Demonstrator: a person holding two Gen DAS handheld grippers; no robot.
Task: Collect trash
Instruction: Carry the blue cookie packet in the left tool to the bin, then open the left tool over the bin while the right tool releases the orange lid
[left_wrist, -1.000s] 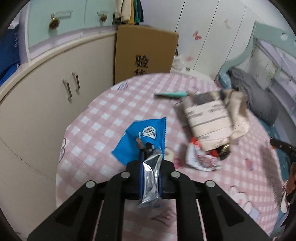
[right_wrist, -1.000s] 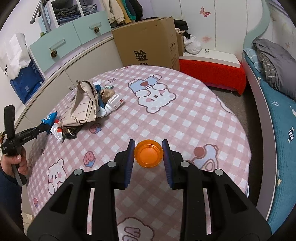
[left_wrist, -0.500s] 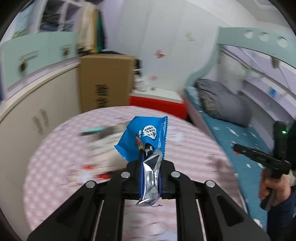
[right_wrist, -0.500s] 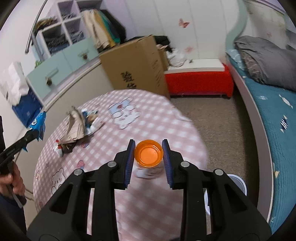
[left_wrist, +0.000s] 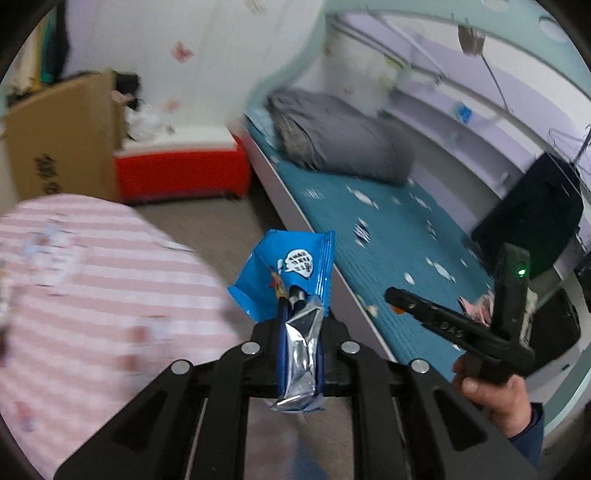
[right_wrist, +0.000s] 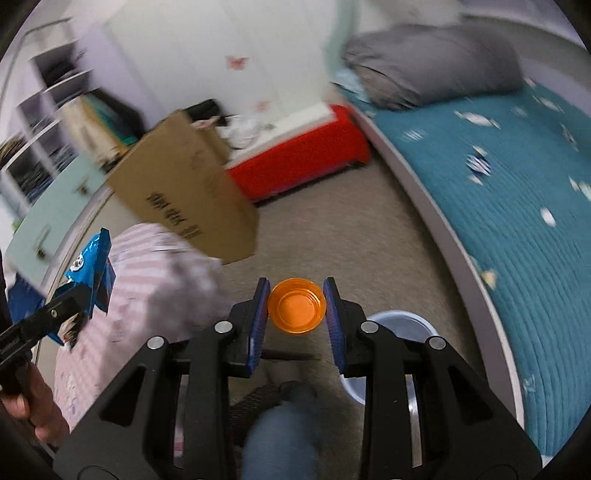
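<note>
Past the tabletop's (left_wrist: 92, 295) edge, my left tongs (left_wrist: 301, 332) pinch a blue wrapper (left_wrist: 291, 273); my right tongs (right_wrist: 297, 314) clamp an orange cup (right_wrist: 297, 310)

wrist cams: look down-forward | shared: bed (left_wrist: 384, 221), red box (right_wrist: 295, 162)

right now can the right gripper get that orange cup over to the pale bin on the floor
Probably yes: the right gripper is shut on the orange cup, and the pale bin sits just beneath it on open floor with nothing visible in between.
</note>
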